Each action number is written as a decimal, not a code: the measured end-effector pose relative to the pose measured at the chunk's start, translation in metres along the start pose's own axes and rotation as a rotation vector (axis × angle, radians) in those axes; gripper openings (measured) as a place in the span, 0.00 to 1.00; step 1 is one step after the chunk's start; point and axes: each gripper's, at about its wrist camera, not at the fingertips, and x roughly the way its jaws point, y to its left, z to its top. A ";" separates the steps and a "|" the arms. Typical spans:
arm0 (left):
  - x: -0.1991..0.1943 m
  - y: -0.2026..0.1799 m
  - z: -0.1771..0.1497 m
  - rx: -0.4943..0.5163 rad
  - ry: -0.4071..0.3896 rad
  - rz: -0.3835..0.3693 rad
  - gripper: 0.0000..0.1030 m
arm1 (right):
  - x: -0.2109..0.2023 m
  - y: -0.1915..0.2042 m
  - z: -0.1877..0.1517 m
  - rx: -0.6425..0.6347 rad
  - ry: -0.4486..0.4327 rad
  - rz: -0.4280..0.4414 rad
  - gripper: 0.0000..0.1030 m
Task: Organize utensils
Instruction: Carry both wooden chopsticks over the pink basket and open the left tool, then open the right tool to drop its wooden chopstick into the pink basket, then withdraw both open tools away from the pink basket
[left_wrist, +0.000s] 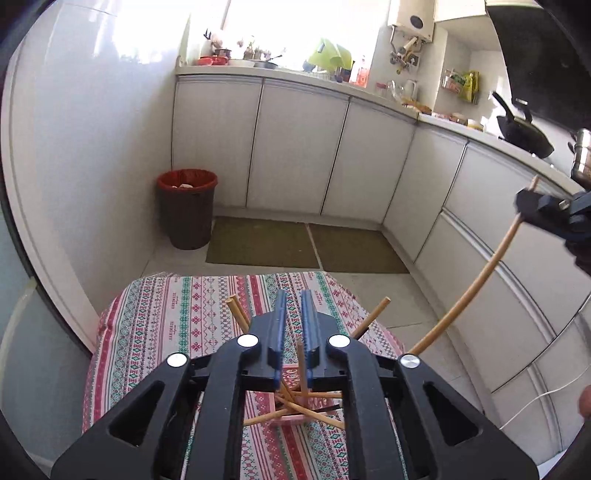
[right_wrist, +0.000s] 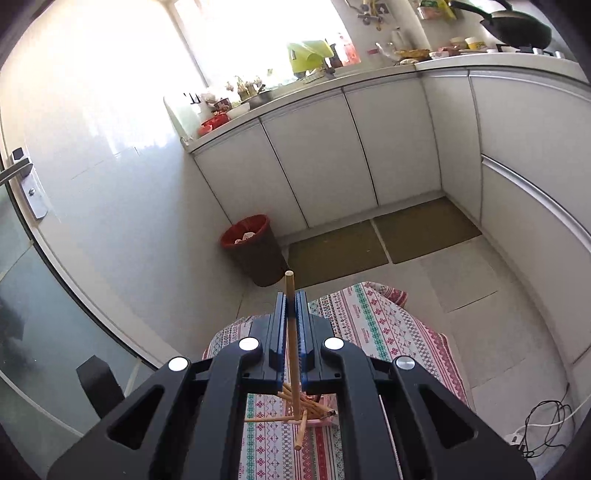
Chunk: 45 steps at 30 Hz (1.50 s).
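Note:
In the left wrist view my left gripper (left_wrist: 293, 297) hangs over a small table under a striped patterned cloth (left_wrist: 166, 325). Its blue fingers stand slightly apart and press on nothing, so it is open. Below it a pink holder (left_wrist: 291, 415) carries several wooden chopsticks fanned out at odd angles; one upright stick (left_wrist: 301, 363) rises into the gap near the finger bases without touching the pads. My right gripper (right_wrist: 291, 295) is shut on a single long chopstick (right_wrist: 292, 354) that hangs down toward the holder (right_wrist: 317, 415). That gripper (left_wrist: 526, 206) also shows at the right edge with its chopstick (left_wrist: 476, 284).
A dark bin with a red liner (left_wrist: 186, 208) stands on the floor by the wall. Two brown mats (left_wrist: 260, 242) lie before the white cabinets (left_wrist: 295, 147). A wok (left_wrist: 524, 134) sits on the counter. White cables (right_wrist: 546, 424) trail across the floor at the right.

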 end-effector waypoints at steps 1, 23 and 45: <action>-0.003 0.002 0.000 -0.011 -0.007 -0.006 0.15 | 0.004 0.001 -0.001 0.001 0.002 -0.003 0.05; -0.022 0.028 0.006 -0.066 -0.051 0.008 0.23 | 0.089 0.011 -0.027 -0.025 0.066 -0.046 0.09; -0.084 -0.017 -0.036 0.018 -0.104 0.177 0.71 | -0.022 0.003 -0.101 -0.204 -0.020 -0.260 0.49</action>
